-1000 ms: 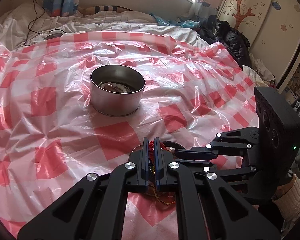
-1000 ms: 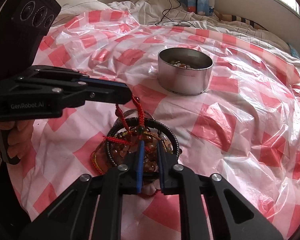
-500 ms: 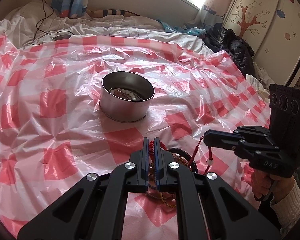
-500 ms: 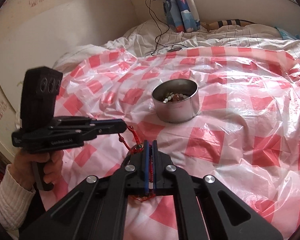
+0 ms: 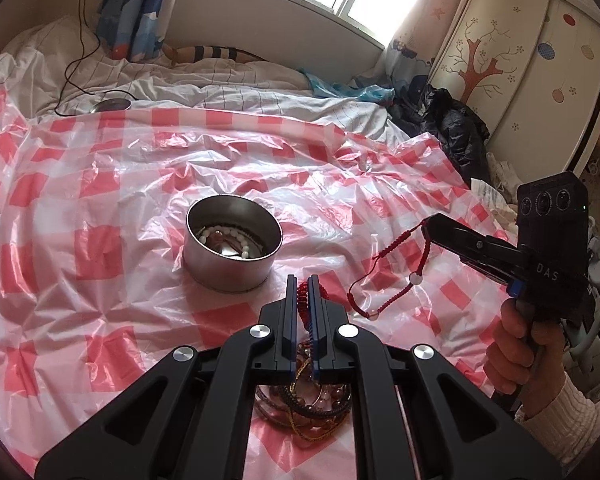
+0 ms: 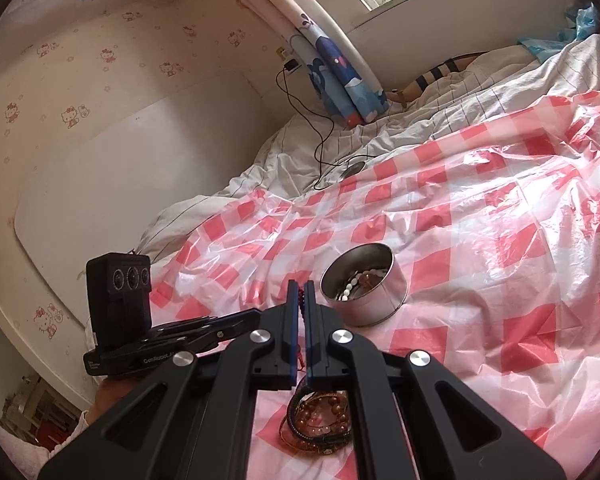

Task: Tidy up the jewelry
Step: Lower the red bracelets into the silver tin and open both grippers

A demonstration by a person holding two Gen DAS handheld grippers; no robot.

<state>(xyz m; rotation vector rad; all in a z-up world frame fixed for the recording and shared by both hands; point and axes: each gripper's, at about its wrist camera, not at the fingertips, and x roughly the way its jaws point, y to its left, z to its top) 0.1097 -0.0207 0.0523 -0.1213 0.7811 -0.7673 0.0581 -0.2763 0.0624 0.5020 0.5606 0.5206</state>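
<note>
A round metal tin (image 5: 233, 242) holding several bead bracelets stands on the red-checked plastic sheet (image 5: 100, 208); it also shows in the right wrist view (image 6: 365, 290). A pile of bracelets (image 5: 306, 404) lies under my left gripper and shows in the right wrist view (image 6: 320, 420). My left gripper (image 5: 302, 292) is shut on a red beaded string. My right gripper (image 5: 427, 222) is shut on a red cord bracelet (image 5: 396, 276) that hangs in the air right of the tin; in its own view the right gripper (image 6: 299, 292) pinches the red cord.
The sheet covers a bed with white bedding (image 5: 236, 96) behind. A black cable and a small round object (image 5: 110, 105) lie at the back left. Dark clothes (image 5: 456, 132) and a wardrobe (image 5: 512, 60) are at the right. A white headboard (image 6: 112, 184) stands left.
Both grippers have risen above the pile. The right gripper has pulled the red cord bracelet up and to the right, free of the pile, while the left keeps its red string.
</note>
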